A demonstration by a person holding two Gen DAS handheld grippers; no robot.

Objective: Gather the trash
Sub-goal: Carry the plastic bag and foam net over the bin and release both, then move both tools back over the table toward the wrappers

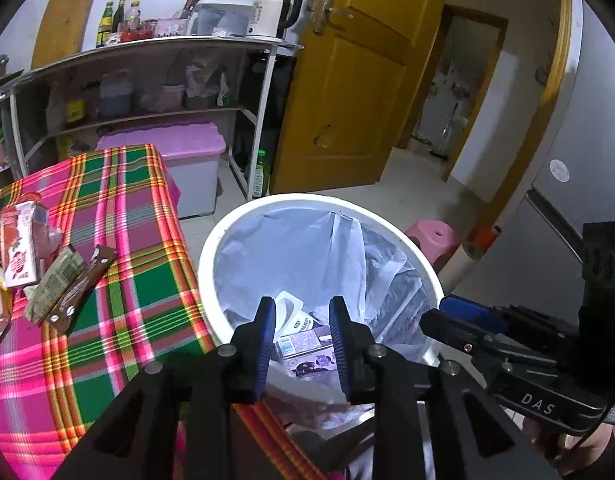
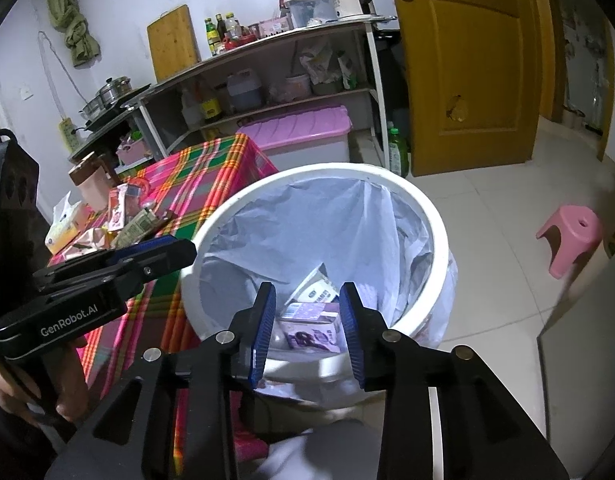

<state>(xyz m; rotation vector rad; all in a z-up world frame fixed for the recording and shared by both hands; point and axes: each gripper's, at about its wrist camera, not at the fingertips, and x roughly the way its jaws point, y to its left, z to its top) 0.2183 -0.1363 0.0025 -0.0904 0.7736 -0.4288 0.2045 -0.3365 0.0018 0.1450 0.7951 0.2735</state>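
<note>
A cramped kitchen with a yellow wooden door (image 2: 467,80) and a steel shelf rack (image 1: 147,80): a white round trash bin lined with a pale plastic bag (image 2: 319,248) stands on the tiled floor against the edge of a table under a pink-and-green plaid cloth (image 1: 107,240). Both claws hang over the bin's near rim, the left gripper (image 1: 303,344) and the right gripper (image 2: 307,332) each parted and holding nothing. A purple carton (image 2: 313,330) lies at the bin's bottom; wrappers (image 1: 67,292) wait near the table's left edge.
</note>
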